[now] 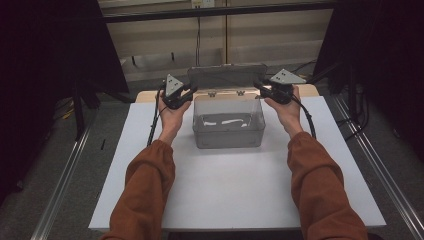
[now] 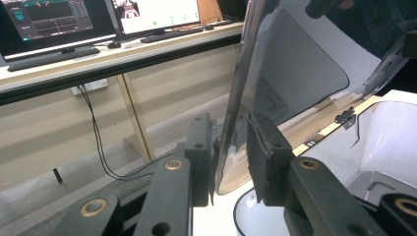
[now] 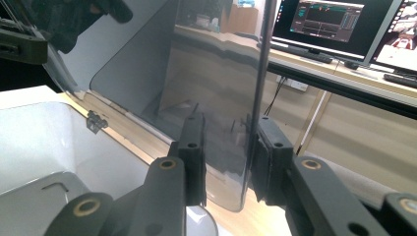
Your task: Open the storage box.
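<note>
The left gripper [image 1: 186, 94] sits at about ten o'clock from the clear plastic box [image 1: 228, 131], clenched on the left edge of the box's raised lid [image 1: 227, 76]; in the left gripper view its two black jaws stand on either side of the thin transparent lid [image 2: 295, 64] edge, the left pad against it and the right pad just beside it. The right gripper [image 1: 264, 89] sits at about two o'clock from the box and grasps the lid's right edge; in the right gripper view the lid [image 3: 216, 98] pane runs between the jaws, its edge close against the right pad. Each gripper is carried by a hand in a rust-coloured sleeve [image 1: 147, 185] that comes in from six o'clock, with a black cable [image 1: 152, 125] trailing back along the wrist. The box stands on the white counter [image 1: 230, 195], toward the far middle of it, with pale streaks on its bottom. The lid stands nearly upright at the box's far side, at twelve o'clock, joined to the rim by small hinges [image 1: 226, 93]. Beyond the counter, a long desk [image 2: 118, 54] carries lit monitors [image 2: 49, 17] and a keyboard [image 2: 51, 56], with dark cables [image 2: 98, 142] hanging below it.
</note>
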A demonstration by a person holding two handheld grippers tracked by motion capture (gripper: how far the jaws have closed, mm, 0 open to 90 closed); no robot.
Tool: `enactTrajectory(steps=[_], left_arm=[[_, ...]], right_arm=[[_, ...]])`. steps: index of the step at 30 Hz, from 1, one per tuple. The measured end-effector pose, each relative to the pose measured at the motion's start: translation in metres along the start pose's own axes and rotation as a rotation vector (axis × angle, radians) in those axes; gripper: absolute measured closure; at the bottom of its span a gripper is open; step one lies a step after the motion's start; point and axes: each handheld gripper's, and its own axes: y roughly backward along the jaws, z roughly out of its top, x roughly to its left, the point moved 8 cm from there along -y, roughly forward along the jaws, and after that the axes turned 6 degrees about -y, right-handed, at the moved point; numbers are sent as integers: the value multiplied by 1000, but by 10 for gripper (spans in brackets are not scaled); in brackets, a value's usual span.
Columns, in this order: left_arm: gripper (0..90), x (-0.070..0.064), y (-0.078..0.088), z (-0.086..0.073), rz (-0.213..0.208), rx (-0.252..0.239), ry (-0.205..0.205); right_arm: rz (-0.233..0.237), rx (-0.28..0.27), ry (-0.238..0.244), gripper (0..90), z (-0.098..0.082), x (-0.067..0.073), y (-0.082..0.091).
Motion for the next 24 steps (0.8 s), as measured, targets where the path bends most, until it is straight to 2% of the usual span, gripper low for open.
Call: enactTrajectory(steps=[5, 13, 14, 16, 24], left_arm=[[682, 0, -4, -2, 5, 13, 7], [719, -1, -12, -10, -13, 44, 11], [719, -2, -13, -9, -9, 35, 24], [720, -1, -14, -10, -12, 43, 9], [730, 1, -16, -11, -11, 39, 19]], right_arm=[[-1, -4, -2, 692, 0, -1, -2], [-12, 18, 5, 689, -4, -2, -7], [-13, 18, 2, 686, -5, -2, -7], [-13, 22, 4, 685, -6, -3, -9], [-16, 36, -6, 675, -13, -5, -16]])
